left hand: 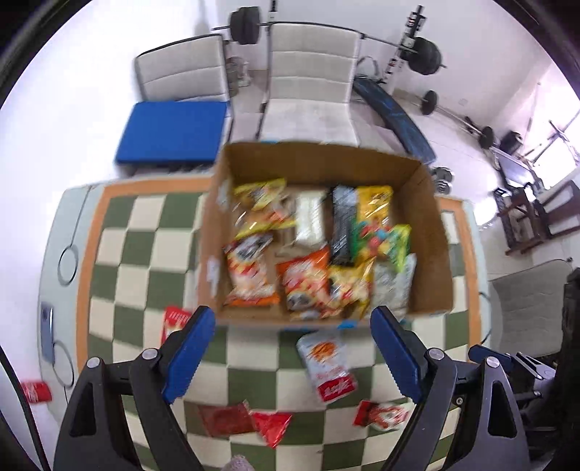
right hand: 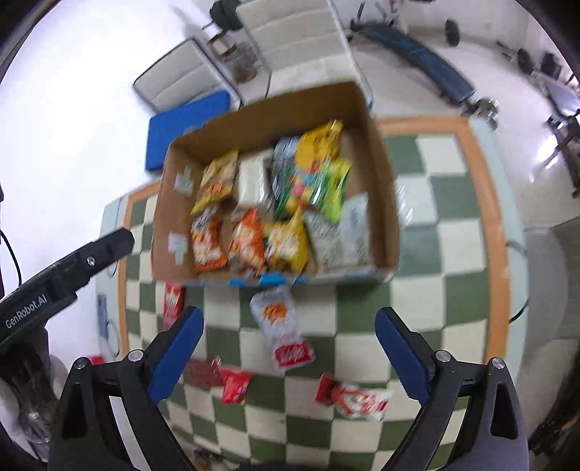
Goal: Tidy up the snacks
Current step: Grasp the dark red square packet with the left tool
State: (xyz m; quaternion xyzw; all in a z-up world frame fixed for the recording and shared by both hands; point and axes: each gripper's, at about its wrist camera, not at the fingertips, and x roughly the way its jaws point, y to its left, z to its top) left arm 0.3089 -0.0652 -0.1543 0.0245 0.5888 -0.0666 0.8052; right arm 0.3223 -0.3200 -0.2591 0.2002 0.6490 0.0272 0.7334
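— What's at twelve o'clock?
— A cardboard box [left hand: 326, 232] full of snack packets.
— And nearer?
— The left gripper [left hand: 293, 357], jaws wide apart, with a white-and-red packet [left hand: 325, 364] lying between them on the checkered tablecloth [left hand: 145, 275].

Two white chairs [left hand: 311, 72], a blue cushion [left hand: 174, 132] and barbell weights [left hand: 246, 25] stand behind the checkered tablecloth [left hand: 145, 253].

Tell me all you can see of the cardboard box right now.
The cardboard box is a brown, open-topped carton standing upright on the checkered cloth. It is partly filled with a jumble of snack packs in orange, yellow, green, white and black. Pale stickers show on its inner left wall, blue tape on the near edge. A white pack lies on the cloth just before it. No gripper touches it.
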